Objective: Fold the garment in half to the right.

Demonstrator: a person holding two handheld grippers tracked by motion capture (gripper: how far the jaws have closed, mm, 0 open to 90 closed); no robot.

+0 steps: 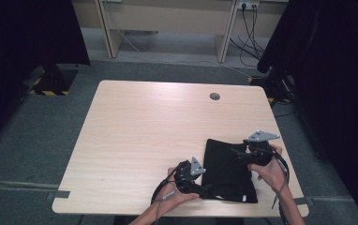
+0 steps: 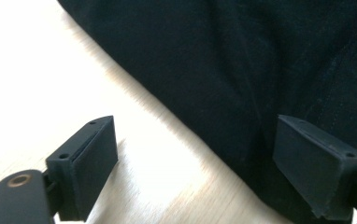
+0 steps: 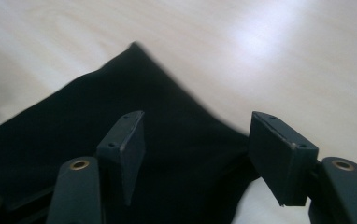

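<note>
A black folded cloth [image 1: 226, 173] lies flat on the front right part of the wooden table [image 1: 144, 126]. My left gripper [image 1: 204, 189] is at the cloth's front left edge, open. In the left gripper view the left gripper [image 2: 193, 122] straddles that edge: one jaw over bare wood, the other over the cloth [image 2: 242, 56], with neither pad pressing on it. My right gripper [image 1: 237, 153] hovers over the cloth's far right part, pointing left. In the right gripper view the right gripper [image 3: 197, 116] stands open above the cloth [image 3: 74, 121], whose corner points away beyond the jaws.
A small round grey hole cover [image 1: 214, 96] sits in the table near the far edge. Dark curtains hang at both sides, and a desk frame with cables [image 1: 249, 28] stands behind. The table's front edge runs close under both hands.
</note>
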